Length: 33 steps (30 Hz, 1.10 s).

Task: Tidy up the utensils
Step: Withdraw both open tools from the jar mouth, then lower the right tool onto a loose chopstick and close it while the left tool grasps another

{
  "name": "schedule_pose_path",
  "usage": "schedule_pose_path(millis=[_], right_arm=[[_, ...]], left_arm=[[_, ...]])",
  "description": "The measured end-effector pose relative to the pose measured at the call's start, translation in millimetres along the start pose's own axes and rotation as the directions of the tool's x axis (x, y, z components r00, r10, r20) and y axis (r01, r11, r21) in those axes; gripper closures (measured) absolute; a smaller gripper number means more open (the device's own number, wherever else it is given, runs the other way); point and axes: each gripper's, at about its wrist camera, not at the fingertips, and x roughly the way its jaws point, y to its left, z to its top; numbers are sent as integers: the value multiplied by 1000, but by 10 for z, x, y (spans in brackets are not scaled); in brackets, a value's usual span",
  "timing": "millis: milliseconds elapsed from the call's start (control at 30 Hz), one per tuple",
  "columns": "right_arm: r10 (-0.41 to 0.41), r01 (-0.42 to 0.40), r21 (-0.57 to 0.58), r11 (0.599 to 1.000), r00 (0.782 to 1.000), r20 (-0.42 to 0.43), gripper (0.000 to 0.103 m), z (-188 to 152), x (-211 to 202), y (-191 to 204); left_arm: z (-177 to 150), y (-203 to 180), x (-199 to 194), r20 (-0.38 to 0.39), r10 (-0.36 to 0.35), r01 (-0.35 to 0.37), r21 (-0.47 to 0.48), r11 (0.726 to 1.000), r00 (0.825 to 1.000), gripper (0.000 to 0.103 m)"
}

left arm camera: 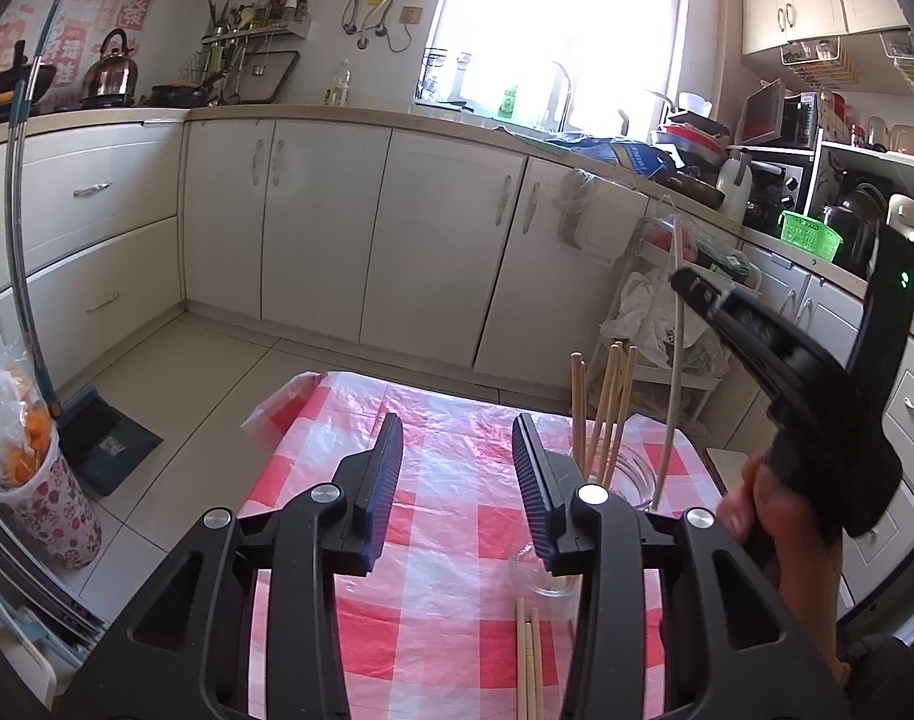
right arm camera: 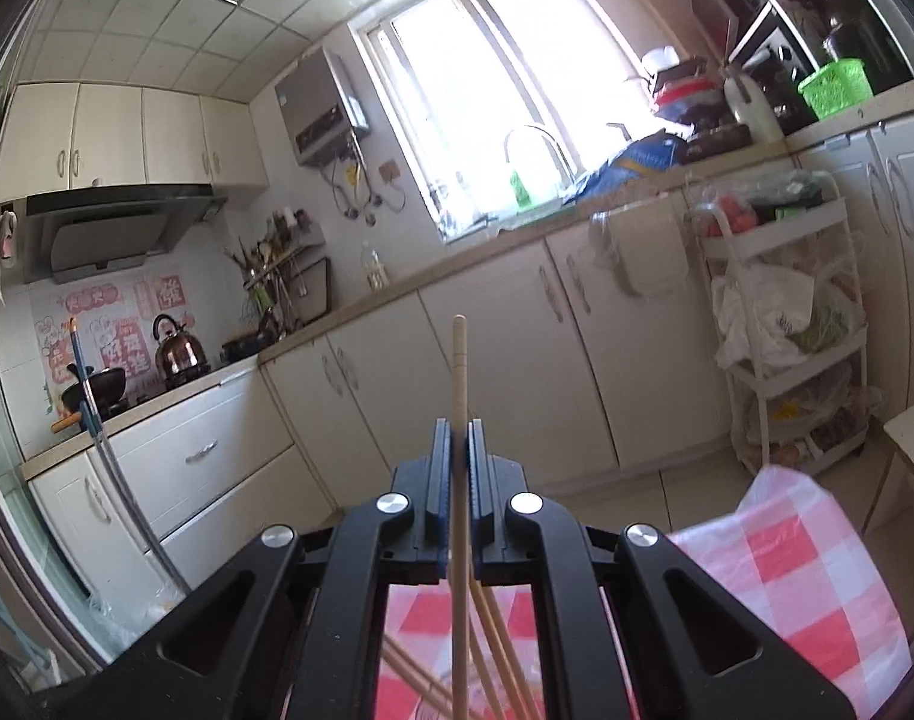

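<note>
My left gripper point(left arm camera: 457, 480) is open and empty above the red-and-white checked tablecloth point(left arm camera: 445, 516). A glass jar point(left arm camera: 628, 474) at the table's right holds several wooden chopsticks point(left arm camera: 613, 402) standing upright. A second, low glass jar point(left arm camera: 547, 576) sits nearer, partly hidden by my right finger. Three chopsticks point(left arm camera: 529, 660) lie flat on the cloth below it. My right gripper point(left arm camera: 697, 288) is shut on a pale chopstick point(left arm camera: 673, 384), whose lower end reaches down beside the tall jar. In the right wrist view the gripper point(right arm camera: 459, 444) pinches that chopstick point(right arm camera: 459, 372) upright, with other chopsticks point(right arm camera: 499, 648) below.
White kitchen cabinets point(left arm camera: 337, 228) run along the far wall under a counter and window. A dustpan and broom point(left arm camera: 103, 438) stand on the floor at left, beside a floral bin point(left arm camera: 43, 504). A white trolley point(right arm camera: 787, 336) with bags stands right of the table.
</note>
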Motion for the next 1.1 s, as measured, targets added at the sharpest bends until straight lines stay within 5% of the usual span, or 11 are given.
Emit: schedule_pose_path(millis=[400,433,500,633,700,800,933,1100], right_arm=[[-37,23,-124,992,992,-118,96,-320,13,29],[-34,16,-137,990,991,-133,94,-351,-25,51],[-29,1,-148,989,982,-185,68,-400,-130,67],[-55,21,-124,992,959,-277,65,-422,-480,16],[-88,44,-124,991,922,-378,65,-474,-567,-11],[-120,24,-172,985,809,-575,72,-771,-593,-16],[-152,18,-190,982,679,-718,85,-1149,-504,-59],[-212,16,-255,967,606,-766,86,-1403,-414,-31]], left_arm=[[-26,-15,55,-20,2,-2,4,1000,1000,64],[-26,-9,60,-22,3,-3,1,1000,1000,63],[-36,-6,79,-32,11,-11,-2,1000,999,62],[-77,-17,94,-50,26,-25,11,1000,998,62],[-94,-1,92,-62,25,-25,5,1000,998,61],[-139,-2,101,-89,29,-28,15,999,996,60],[-289,5,190,-179,8,-4,21,1000,984,60],[-499,-79,332,-319,-15,45,87,995,948,60]])
